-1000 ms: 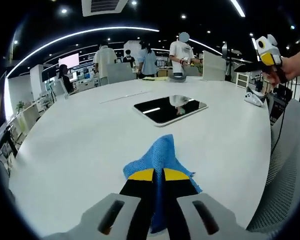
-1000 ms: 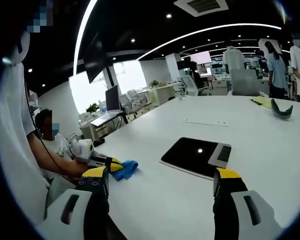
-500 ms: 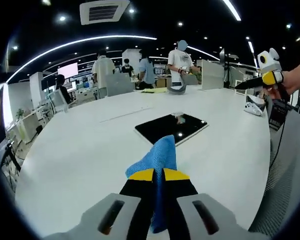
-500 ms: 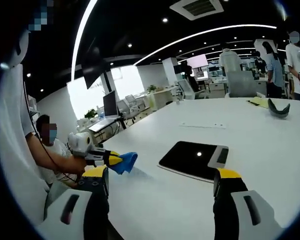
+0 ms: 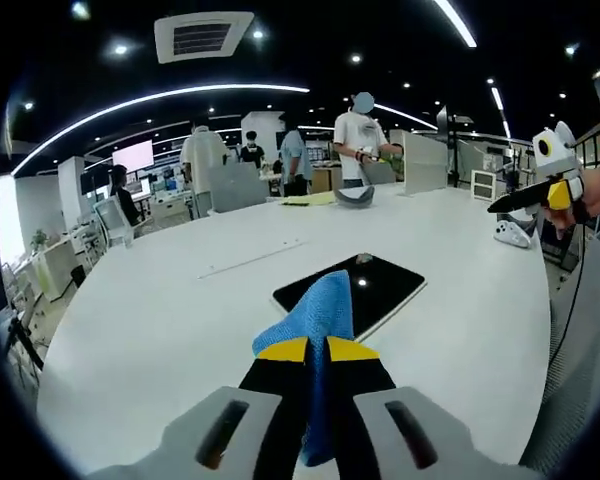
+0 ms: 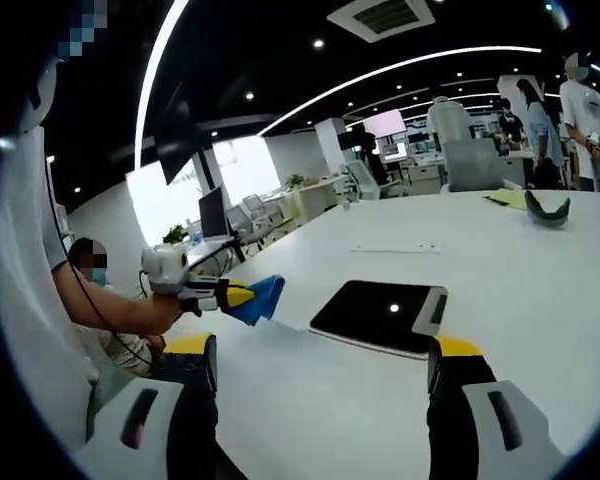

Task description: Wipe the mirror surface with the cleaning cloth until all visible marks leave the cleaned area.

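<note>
Left tongs [image 5: 316, 349] grip blue cloth [image 5: 315, 315] — hiding mirror's [image 5: 380, 284] near corner

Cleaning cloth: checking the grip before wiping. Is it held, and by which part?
The left gripper pinches the blue cleaning cloth near one end; the right gripper holds nothing.

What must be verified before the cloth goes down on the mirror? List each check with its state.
1. Cloth clamped in left claw: ok.
2. Mirror lying flat on the table, in view: ok.
3. Cloth touching mirror: not ok, held in the air short of it.
4. Right claw open, holding nothing: ok.
5. Marks on the mirror: cannot tell, only ceiling lights reflect.
</note>
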Tool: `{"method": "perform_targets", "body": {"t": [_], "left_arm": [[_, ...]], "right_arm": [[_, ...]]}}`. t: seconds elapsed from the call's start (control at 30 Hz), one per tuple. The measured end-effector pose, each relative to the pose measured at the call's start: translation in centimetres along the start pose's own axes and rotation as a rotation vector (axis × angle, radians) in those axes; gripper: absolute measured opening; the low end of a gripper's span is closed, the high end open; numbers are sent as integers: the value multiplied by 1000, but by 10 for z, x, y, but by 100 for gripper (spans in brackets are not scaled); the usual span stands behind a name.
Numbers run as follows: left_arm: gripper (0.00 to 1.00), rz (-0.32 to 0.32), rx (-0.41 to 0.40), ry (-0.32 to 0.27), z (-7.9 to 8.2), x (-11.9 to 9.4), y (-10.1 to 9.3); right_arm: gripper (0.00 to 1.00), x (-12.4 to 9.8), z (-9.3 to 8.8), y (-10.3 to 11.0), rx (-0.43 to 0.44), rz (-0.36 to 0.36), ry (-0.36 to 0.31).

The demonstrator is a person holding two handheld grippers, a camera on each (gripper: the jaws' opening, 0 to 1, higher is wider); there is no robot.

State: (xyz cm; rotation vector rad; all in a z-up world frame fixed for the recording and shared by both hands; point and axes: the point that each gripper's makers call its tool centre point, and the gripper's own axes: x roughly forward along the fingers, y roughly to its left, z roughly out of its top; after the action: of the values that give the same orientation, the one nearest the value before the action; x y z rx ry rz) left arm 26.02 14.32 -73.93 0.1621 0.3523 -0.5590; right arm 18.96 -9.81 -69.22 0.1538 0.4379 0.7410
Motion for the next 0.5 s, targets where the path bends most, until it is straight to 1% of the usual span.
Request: {"method": "perform_targets", "body": {"t": [0.27,0.5], "left_arm": [[2,-2,27,-23,19,19,12],[2,-2,26,-37,30,38,21]], "right_arm": [[86,-2,-2,-4,7,-16,-2],[86,-1,-3,-5,11,-21,2]]}}
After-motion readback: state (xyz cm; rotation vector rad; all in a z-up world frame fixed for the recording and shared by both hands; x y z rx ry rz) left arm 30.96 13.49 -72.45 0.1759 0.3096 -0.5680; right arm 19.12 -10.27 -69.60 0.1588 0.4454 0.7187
